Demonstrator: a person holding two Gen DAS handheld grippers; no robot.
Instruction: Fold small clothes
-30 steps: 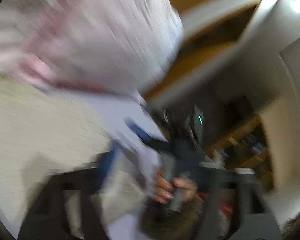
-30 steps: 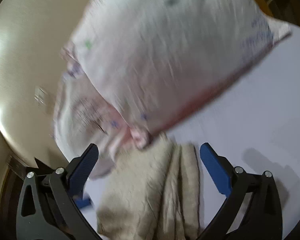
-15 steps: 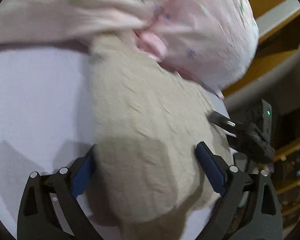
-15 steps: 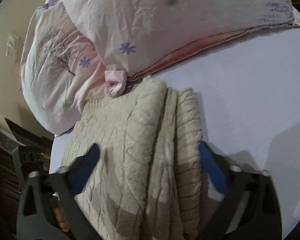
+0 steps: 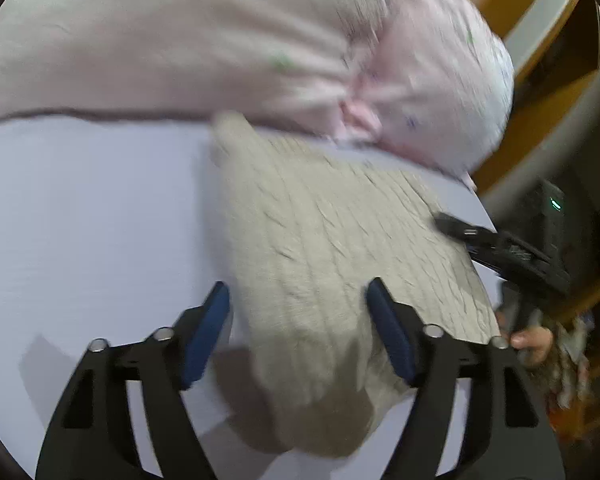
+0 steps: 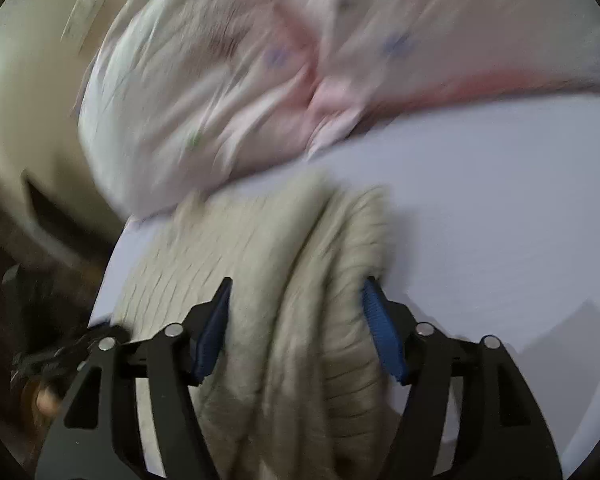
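Beige knit sweater (image 5: pixel 332 264) lies folded on the pale bed sheet (image 5: pixel 92 216) below pink pillows (image 5: pixel 204 40); left claw (image 5: pixel 300 332) and right claw (image 6: pixel 296 320) straddle it, both spread wide.

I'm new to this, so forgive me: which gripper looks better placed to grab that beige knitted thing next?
Probably the right gripper: its open jaws straddle the bunched folds of the beige knit garment. The left gripper is open too, over a flatter stretch at the knit's edge.
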